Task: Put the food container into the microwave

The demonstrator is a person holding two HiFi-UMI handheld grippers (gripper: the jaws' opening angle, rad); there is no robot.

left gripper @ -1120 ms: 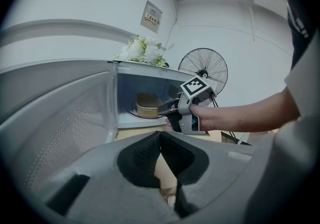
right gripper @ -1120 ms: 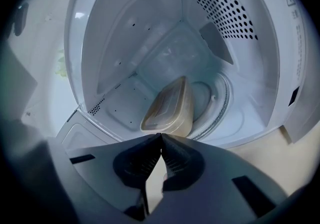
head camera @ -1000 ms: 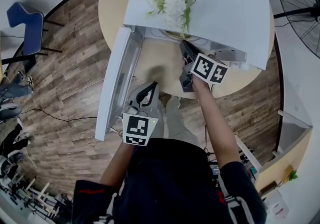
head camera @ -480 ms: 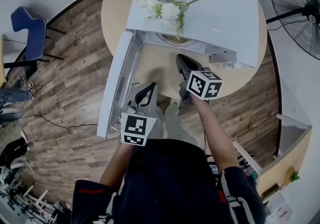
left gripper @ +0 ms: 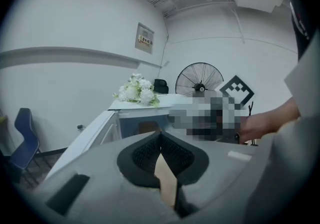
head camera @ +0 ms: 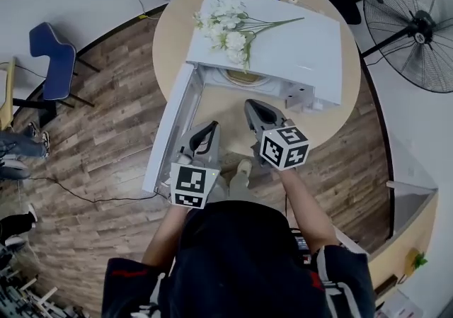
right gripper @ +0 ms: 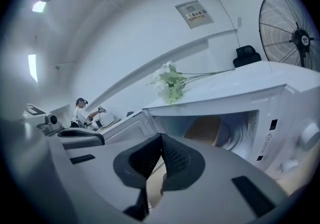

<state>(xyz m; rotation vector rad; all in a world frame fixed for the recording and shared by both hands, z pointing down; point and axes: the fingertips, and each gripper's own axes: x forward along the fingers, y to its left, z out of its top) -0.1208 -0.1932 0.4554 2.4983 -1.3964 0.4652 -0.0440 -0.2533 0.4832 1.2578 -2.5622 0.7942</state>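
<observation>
Left tongs (left gripper: pixel 160 134) and right tongs (right gripper: pixel 161 135) are pressed closed, empty. The tan round food container (right gripper: pixel 207 129) seems to sit inside the white boxy microwave (head camera: pixel 283 40). Next, push its open door (head camera: pixel 173 132) shut gently.

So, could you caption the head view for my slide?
Left tool and right tool, both shut, before the open white boxy microwave topped with white flowers.

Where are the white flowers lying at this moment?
In the head view, the white flowers lie on top of the microwave, toward its left end, near the hinge side of its open door, with their stems pointing right.
</observation>
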